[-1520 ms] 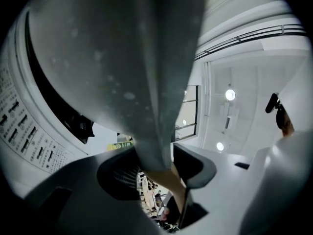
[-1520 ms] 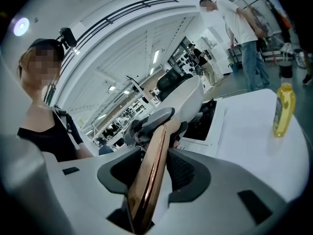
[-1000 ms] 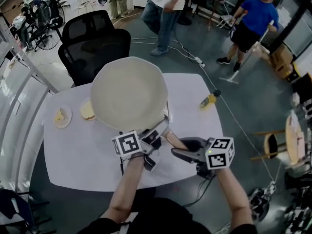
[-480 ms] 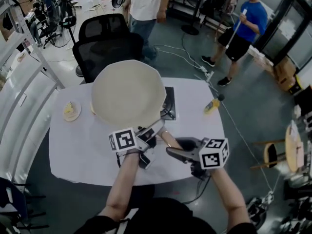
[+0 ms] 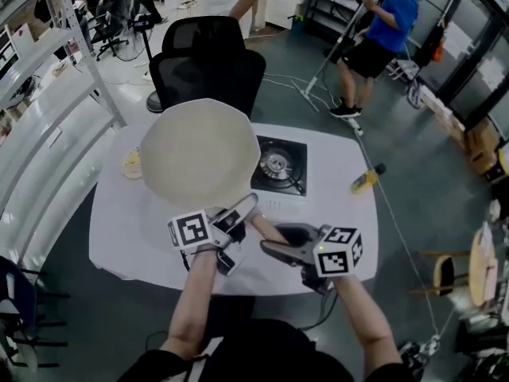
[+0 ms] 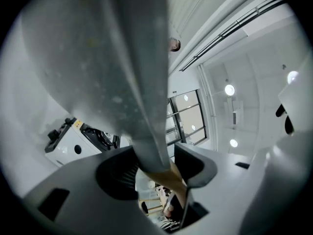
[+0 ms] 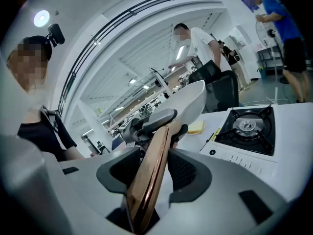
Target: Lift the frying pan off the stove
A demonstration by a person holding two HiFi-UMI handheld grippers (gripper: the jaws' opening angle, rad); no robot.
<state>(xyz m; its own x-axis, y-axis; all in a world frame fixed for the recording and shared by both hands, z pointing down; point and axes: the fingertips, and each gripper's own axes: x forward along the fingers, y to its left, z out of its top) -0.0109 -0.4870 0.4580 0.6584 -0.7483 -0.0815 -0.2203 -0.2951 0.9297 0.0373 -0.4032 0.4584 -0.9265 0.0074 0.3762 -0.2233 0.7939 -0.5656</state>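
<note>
The left claw (image 5: 232,221) and right claw (image 5: 270,249) are both clenched on the pan's handle (image 7: 152,168), the right one just behind the left. The pan (image 5: 199,153) hangs ahead of them, clear of the stove (image 5: 278,165), which sits ahead to their right.

My head camera high over the bench (image 5: 119,237), looking steeply down, stove (image 5: 278,165) at one o'clock, my left gripper (image 5: 238,213) camera tight under the pan (image 6: 98,58), tilted ceilingward, my right gripper (image 5: 269,249) camera close along the handle (image 7: 149,177), stove at three o'clock, all three views sharing the stove.
</note>
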